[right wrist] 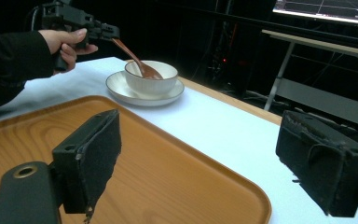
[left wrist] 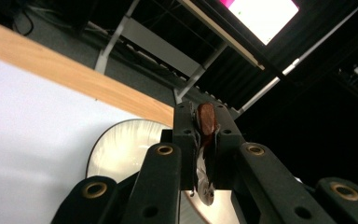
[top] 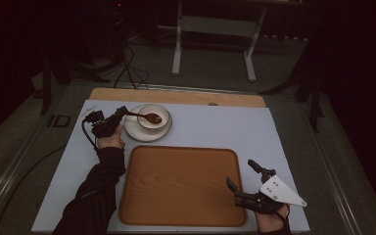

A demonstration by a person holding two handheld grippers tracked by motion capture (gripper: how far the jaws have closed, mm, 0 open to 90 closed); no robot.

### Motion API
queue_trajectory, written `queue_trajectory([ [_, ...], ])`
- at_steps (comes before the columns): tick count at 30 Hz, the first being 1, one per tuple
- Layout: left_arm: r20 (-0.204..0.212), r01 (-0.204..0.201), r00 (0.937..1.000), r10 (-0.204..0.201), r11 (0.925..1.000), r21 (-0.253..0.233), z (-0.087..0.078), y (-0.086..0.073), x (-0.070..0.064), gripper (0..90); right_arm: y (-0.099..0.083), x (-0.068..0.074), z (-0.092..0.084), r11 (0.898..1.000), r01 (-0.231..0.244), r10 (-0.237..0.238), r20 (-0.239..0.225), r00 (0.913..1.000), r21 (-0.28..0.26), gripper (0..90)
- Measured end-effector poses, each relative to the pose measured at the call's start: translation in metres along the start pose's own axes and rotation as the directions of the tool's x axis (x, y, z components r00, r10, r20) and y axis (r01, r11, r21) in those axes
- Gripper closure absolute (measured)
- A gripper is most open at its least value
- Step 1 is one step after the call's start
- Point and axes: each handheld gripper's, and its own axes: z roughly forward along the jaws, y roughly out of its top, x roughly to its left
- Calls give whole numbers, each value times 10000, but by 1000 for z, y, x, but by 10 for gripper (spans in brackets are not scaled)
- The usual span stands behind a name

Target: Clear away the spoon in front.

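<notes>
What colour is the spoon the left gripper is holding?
Reddish-brown, like dark wood. The spoon shows best in the right gripper view, its head resting in the bowl.

Bowl (top: 152, 118) on plate (top: 133, 130) — behind the tray (top: 181, 185); spoon (top: 148, 117) rests in the bowl.

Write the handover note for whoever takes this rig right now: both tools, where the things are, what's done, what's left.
Left tool: shut on the handle of the brown wooden spoon, whose head rests in the white ribbed bowl.
Right tool: open, holding nothing, over the near right corner of the wooden tray.
The bowl stands on the white round plate, beyond the tray on the pale blue table mat.
Done: spoon gripped.
Left: probably lift the spoon out and move the dishes onto the tray, which holds nothing yet.
</notes>
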Motion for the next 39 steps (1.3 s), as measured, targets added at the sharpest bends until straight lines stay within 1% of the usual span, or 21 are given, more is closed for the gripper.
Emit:
queue_trajectory([
  [3, 193, -370, 9991, 369, 9993, 66, -3, 8, -7, 838, 0, 0, -1, 10000, -5, 5, 48, 10000, -22, 138],
  [5, 304, -502, 9983, 500, 9987, 50, -6, 14, -12, 840, 0, 0, -1, 10000, -25, 26, 72, 10000, -23, 138],
  [6, 395, -572, 9976, 570, 9984, 45, -8, 17, -14, 840, 0, 0, -1, 10000, 1, -1, 84, 10000, -34, 138],
  [8, 414, -852, 9955, 852, 9964, -23, -12, 23, -18, 840, 0, 0, -1, 10000, -9, 9, 73, 10000, -23, 138],
  [11, 551, -1099, 9924, 1096, 9939, 33, -17, 31, -24, 840, 0, 0, -1, 10000, 7, -6, 76, 10000, -20, 138],
  [15, 783, -1259, 9891, 1248, 9920, 93, -24, 41, -29, 840, 1, 0, -1, 10000, 21, -20, 116, 9999, -40, 138],
  [17, 883, -1228, 9887, 1213, 9924, 111, -26, 43, -31, 840, 1, 0, -1, 10000, 17, -17, 99, 9999, -37, 138],
  [19, 1117, -1525, 9826, 1482, 9878, 313, -31, 50, -37, 840, 1, 0, -1, 10000, 21, -21, 99, 9999, -32, 138],
  [23, 1306, -2053, 9713, 1986, 9779, 399, -39, 58, -45, 841, 1, 0, -1, 10000, 44, -44, 108, 9999, -41, 138],
  [24, 1398, -2131, 9688, 2049, 9759, 470, -41, 60, -47, 840, 1, 0, -1, 10000, 33, -33, 98, 9999, -40, 138],
  [26, 1447, -2455, 9611, 2354, 9678, 561, -45, 63, -50, 840, 1, 1, -1, 10000, 33, -33, 99, 9999, -29, 138],
  [28, 1554, -2686, 9541, 2562, 9611, 646, -48, 66, -53, 840, 1, 1, -1, 10000, 39, -38, 89, 10000, -36, 138],
  [30, 1712, -2982, 9440, 2820, 9514, 773, -52, 69, -56, 840, 1, 1, -1, 10000, 49, -49, 85, 10000, -32, 138],
  [32, 1914, -3142, 9367, 2930, 9450, 912, -55, 73, -58, 840, 1, 1, -1, 10000, 41, -40, 92, 9999, -20, 138],
  [33, 1998, -3273, 9315, 3040, 9401, 954, -57, 74, -58, 841, 1, 1, -1, 10000, 27, -27, 82, 10000, -13, 138],
  [34, 1998, -3273, 9315, 3040, 9401, 954, -57, 74, -58, 840, 1, 1, -1, 10000, 27, -27, 82, 10000, -13, 138],
  [35, 2108, -3351, 9275, 3088, 9366, 1023, -58, 75, -59, 840, 1, 1, -1, 10000, 14, -14, 90, 10000, -1, 138],
  [36, 2228, -3532, 9197, 3233, 9290, 1101, -62, 78, -61, 840, 1, 1, 0, 10000, 3, -4, 83, 10000, 11, 138],
  [37, 2228, -3532, 9197, 3233, 9290, 1101, -62, 78, -61, 840, 1, 1, 0, 10000, 3, -4, 83, 10000, 11, 138],
  [38, 2407, -3661, 9122, 3316, 9234, 1155, -65, 79, -62, 840, 1, 1, 0, 10000, 25, -26, 77, 10000, 20, 138],
  [39, 2509, -3712, 9084, 3344, 9212, 1162, -67, 79, -63, 840, 1, 1, 0, 10000, 15, -16, 65, 10000, 19, 138],
])
